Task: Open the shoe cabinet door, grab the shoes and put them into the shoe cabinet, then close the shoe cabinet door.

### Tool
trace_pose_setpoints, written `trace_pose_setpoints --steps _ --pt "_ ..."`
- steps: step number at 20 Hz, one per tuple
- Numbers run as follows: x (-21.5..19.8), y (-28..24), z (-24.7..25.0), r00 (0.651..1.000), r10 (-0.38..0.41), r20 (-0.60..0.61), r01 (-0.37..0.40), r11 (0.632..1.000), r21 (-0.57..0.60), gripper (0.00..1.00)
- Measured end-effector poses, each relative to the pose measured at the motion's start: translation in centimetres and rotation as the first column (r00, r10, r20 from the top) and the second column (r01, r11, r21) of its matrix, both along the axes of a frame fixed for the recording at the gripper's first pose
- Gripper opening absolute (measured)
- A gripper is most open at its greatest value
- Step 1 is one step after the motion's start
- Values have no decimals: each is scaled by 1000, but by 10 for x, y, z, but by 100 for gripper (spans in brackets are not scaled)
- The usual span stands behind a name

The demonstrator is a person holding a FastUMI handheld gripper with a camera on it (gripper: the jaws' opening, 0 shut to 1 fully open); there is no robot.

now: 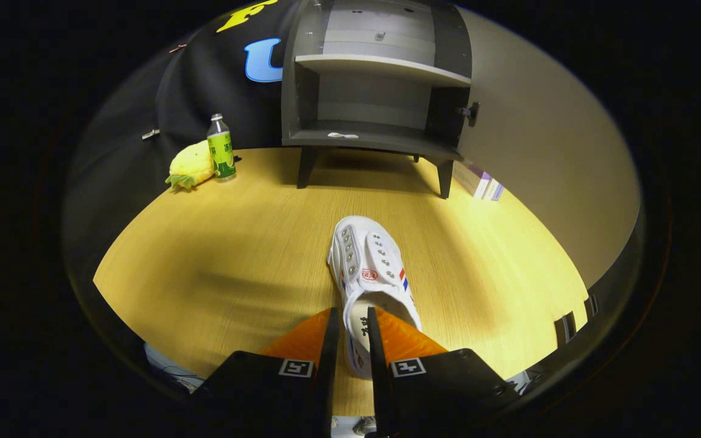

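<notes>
1. Gripping the white shoe at its heel, the gripper had its jaws narrowed, one inside the opening, one outside the side wall.
2. The shoe lay on the tabletop, well in front of the shoe cabinet, whose door stood open.
3. The grab step looked in hand; next, lifting and carrying it onto the cabinet's lower shelf.

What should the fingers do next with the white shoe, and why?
Probably lift the white shoe and carry it toward the shoe cabinet. The gripper looks closed on the shoe's side wall, one finger inside, and the cabinet beyond already stands open.
</notes>
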State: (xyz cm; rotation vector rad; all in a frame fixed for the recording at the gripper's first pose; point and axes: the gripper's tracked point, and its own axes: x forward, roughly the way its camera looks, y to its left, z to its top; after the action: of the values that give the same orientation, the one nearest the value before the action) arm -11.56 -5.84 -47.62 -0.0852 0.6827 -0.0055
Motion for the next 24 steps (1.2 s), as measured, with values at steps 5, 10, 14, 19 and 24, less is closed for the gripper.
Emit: trace_pose_setpoints --steps 5,10,14,19,24 --pt "13 0 -17 1000 4 -19 -4 1000 -10 34" --pt "26 3 -29 999 7 -32 -6 1000 2 35" --pt "40 9 -30 1000 23 -15 -23 1000 14 34" --pt "58 12 -31 999 39 12 -39 999 3 34" --pt "73 10 -32 998 22 51 -23 999 30 28"
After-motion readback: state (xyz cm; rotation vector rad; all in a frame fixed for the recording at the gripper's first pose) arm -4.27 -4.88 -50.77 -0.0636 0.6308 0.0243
